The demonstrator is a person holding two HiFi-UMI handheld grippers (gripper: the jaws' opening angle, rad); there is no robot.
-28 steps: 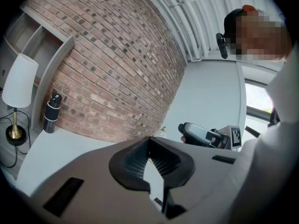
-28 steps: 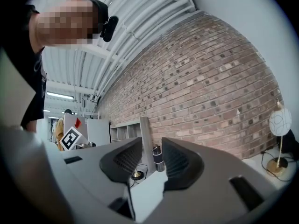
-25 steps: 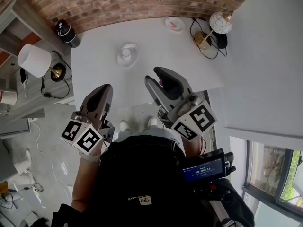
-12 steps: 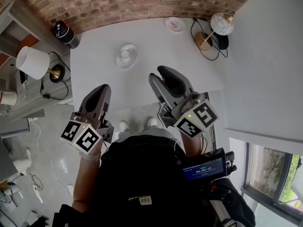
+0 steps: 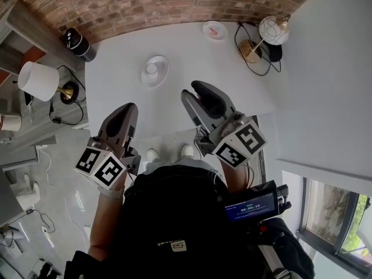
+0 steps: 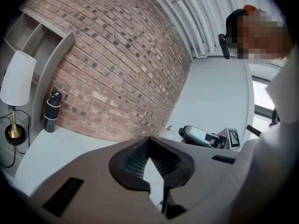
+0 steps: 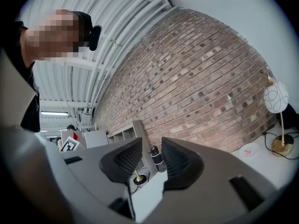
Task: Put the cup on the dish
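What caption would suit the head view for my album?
Cup sits on its dish on the white table; left gripper and right gripper hover empty.

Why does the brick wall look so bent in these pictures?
Head view: the wide lens bows the brick wall into an arc; light even, shadows soft. Left gripper view: the wall bulges, corners go black. Right gripper view: same bulge; the ceiling pipes curve too.
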